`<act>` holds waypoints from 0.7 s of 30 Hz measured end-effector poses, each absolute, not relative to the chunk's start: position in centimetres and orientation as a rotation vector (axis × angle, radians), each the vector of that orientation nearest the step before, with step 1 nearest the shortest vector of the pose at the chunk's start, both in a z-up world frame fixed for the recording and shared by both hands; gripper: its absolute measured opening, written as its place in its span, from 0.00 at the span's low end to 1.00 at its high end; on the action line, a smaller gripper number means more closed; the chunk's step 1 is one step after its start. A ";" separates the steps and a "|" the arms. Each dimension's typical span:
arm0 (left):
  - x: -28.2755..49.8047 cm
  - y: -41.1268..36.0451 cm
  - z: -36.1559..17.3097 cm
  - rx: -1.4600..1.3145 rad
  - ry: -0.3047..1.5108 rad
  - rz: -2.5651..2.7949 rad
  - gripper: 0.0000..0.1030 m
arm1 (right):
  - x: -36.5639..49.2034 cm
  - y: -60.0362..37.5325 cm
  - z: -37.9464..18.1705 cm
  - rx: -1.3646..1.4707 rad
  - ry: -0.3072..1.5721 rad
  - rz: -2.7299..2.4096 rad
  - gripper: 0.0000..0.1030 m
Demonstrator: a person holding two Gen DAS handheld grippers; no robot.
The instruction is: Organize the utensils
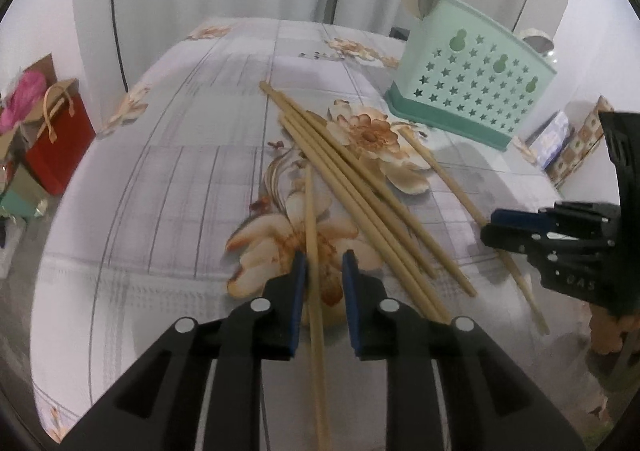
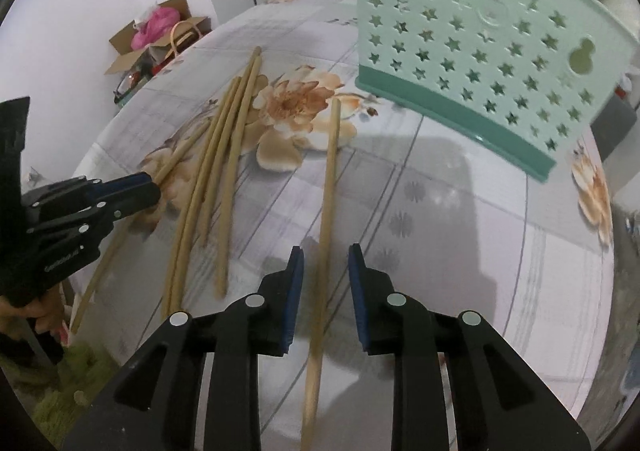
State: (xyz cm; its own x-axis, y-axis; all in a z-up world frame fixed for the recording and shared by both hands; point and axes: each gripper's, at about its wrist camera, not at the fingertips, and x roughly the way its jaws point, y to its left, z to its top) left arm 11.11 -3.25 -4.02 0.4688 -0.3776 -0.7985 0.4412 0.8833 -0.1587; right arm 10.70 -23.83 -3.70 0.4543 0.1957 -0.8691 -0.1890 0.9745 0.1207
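Left claw (image 1: 324, 255) half open, straddling one chopstick (image 1: 311, 219) near the surface's (image 1: 180, 171) front edge, nothing gripped. That stick's far end lies close to the pile (image 1: 360, 179) mid-surface, so a lift may drag it. Right claw (image 2: 323, 251) also half open astride a lone chopstick (image 2: 329, 179); off-center pinch could tilt it. Holder (image 2: 460, 35) at far right corner.

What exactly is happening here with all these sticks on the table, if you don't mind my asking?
A person is sorting bamboo chopsticks with two handheld grippers. The left gripper is open around one chopstick lying on the floral tablecloth. The right gripper is open astride another single chopstick. Neither is clamped yet. A loose bundle of chopsticks lies between them, and the mint green holder stands at the far side, with no chopsticks visibly in it.
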 end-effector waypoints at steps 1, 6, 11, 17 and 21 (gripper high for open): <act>11.4 -3.4 -4.0 0.083 0.961 -0.499 0.17 | 11.0 -23.8 -3.7 0.003 1.071 0.237 0.22; 12.8 -4.2 -4.0 0.134 0.968 -0.488 0.17 | 13.0 -23.3 -3.7 -0.010 1.058 0.240 0.19; 13.7 -4.8 -4.0 0.168 0.963 -0.472 0.17 | 14.4 -22.4 -3.9 -0.033 1.034 0.250 0.06; 13.4 -5.3 -4.1 0.199 0.945 -0.452 0.17 | 14.3 -22.1 -3.9 -0.028 1.025 0.228 0.04; 13.2 -5.2 -4.1 0.199 0.942 -0.447 0.17 | 13.5 -22.7 -3.9 -0.009 1.033 0.222 0.04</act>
State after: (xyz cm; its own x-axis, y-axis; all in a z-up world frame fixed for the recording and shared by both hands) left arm 13.21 -5.22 -4.14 0.5052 -0.2823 -0.8155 0.4531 0.8910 -0.0277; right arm 13.45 -22.71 -3.88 0.4918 0.1783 -0.8523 -0.1870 0.9776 0.0966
